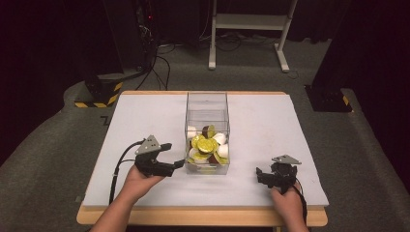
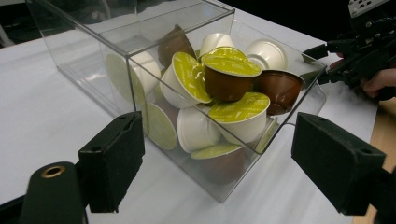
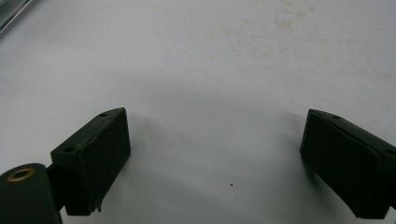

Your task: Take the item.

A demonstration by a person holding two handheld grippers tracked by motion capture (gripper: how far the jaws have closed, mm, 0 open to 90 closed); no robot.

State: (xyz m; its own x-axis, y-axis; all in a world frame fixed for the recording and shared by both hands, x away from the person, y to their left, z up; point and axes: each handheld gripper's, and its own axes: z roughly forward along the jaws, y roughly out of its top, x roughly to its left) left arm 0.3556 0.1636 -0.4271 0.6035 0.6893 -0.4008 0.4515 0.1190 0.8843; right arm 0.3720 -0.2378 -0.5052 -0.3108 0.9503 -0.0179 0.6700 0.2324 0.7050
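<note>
In the high view, the left gripper is pointing its spread jaws at the left wall of the clear rectangular plastic box, which is standing near the middle of the white table top and holding a heap of coffee capsules with yellow-green foil lids and white or brown bodies; the right gripper is sitting well apart from the box, low over the table near the front edge, and its jaws are too small and dark here to read. Judging from this, the approach to the box is the step in hand, and nothing is being held yet. In the left gripper view, the jaws are standing wide apart, framing the box's near corner without touching it (the walls are clear, so the capsules are showing straight through); the next move probably calls for either closing on a wall to steady the box or rising over the open top to reach a capsule. How many capsules are lying at the bottom is hard to tell, since the heap is hiding them, and the box's far end is being cut off at the frame's top. In the right gripper view, the jaws are spread over bare table, pinching nothing.
</note>
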